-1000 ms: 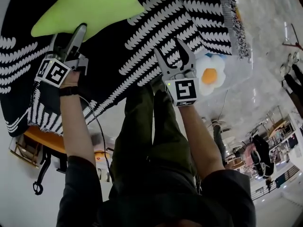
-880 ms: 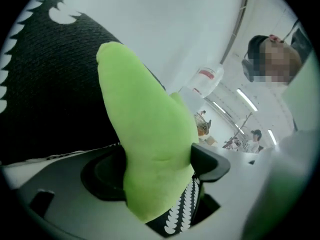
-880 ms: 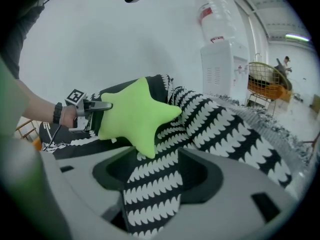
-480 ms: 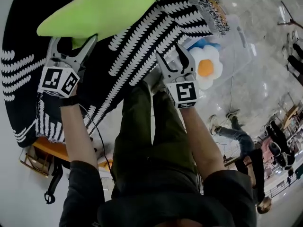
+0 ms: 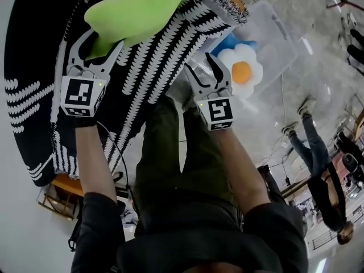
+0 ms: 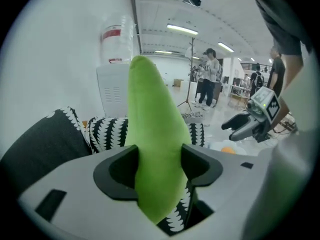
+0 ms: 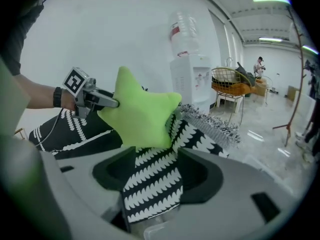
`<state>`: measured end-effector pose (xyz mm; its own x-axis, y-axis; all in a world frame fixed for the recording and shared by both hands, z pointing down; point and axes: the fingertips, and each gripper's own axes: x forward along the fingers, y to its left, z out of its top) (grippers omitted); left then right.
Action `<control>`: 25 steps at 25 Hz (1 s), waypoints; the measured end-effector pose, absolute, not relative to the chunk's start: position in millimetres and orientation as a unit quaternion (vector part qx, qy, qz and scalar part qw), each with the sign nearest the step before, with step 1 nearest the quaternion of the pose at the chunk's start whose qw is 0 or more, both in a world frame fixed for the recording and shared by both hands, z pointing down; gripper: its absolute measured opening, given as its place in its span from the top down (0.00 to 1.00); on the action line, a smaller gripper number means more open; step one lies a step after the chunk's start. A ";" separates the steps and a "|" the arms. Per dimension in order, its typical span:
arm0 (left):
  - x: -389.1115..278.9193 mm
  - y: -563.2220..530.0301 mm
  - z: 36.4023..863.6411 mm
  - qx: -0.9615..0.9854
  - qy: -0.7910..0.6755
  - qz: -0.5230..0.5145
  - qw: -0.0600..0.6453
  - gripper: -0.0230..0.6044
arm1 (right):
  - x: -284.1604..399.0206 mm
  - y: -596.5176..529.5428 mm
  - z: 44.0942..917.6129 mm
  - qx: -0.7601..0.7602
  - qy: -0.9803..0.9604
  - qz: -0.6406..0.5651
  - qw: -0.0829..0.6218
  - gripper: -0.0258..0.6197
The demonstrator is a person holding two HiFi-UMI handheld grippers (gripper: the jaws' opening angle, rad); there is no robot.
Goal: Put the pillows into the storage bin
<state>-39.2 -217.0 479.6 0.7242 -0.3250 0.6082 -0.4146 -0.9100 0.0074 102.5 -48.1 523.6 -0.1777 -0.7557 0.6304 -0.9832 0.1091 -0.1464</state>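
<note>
Left gripper [image 5: 101, 40] jaws have just been closing and pinch one arm of the green pillow [image 5: 142, 4] between them. Right gripper [image 5: 200, 66] jaws clamp a fold of the black-white pillow [image 5: 153, 56], the green one just beyond their tips. The bin [image 5: 278, 38], holding an egg pillow [image 5: 242, 70], lies past the right jaws

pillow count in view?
3: green pillow in the left gripper, whose jaws have just been closing; black-and-white pillow in the right gripper; egg pillow in the bin. Blue bit beneath it may be a fourth.
</note>
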 end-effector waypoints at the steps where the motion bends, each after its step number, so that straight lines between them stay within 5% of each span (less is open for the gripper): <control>1: -40.1 -212.6 474.9 0.925 -0.197 0.317 0.069 0.55 | 108.8 -45.4 521.2 0.612 -0.713 0.275 0.203 0.57; 9: -1.8 -156.2 433.8 0.929 -0.134 0.341 0.048 0.56 | 164.9 -19.8 496.0 0.651 -0.688 0.268 0.177 0.58; 25: 237.1 -9.4 417.5 0.949 0.042 0.313 0.020 0.56 | 352.9 166.8 457.2 0.788 -0.538 0.266 0.138 0.58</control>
<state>237.1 -9.4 417.5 0.8006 0.0930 0.5919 0.0681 -0.9956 0.0642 352.9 166.8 457.2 0.2798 -0.7737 0.5685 -0.9210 -0.3835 -0.0686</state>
